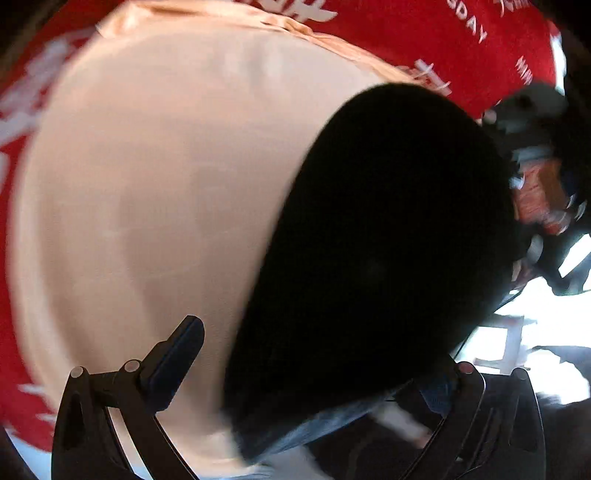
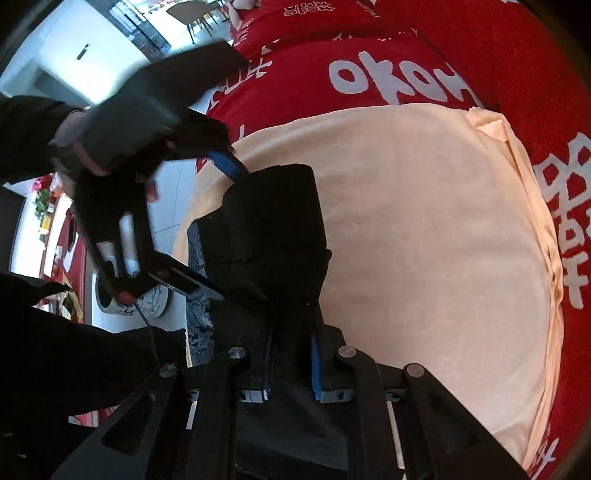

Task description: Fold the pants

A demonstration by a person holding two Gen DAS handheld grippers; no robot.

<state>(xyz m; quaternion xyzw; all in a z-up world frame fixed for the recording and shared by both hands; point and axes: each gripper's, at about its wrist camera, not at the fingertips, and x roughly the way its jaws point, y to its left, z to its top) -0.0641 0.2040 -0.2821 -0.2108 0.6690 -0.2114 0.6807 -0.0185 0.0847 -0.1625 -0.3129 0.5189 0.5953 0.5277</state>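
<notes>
The black pants (image 2: 273, 229) hang bunched above a peach cloth (image 2: 424, 229) that covers the red table. My right gripper (image 2: 291, 362) is shut on a fold of the pants, with fabric pinched between its blue pads. My left gripper (image 2: 218, 229) shows in the right wrist view, wide open, its fingers on either side of the far end of the pants. In the left wrist view the pants (image 1: 376, 236) fill the right half and hide the right finger; the left finger (image 1: 177, 362) stands clear over the peach cloth (image 1: 155, 192).
A red tablecloth with white lettering (image 2: 399, 81) lies under the peach cloth. Beyond the table's left edge are a white floor, a patterned pot (image 2: 147, 302) and chairs (image 2: 192, 14). The person's dark sleeves (image 2: 74, 369) are at the left.
</notes>
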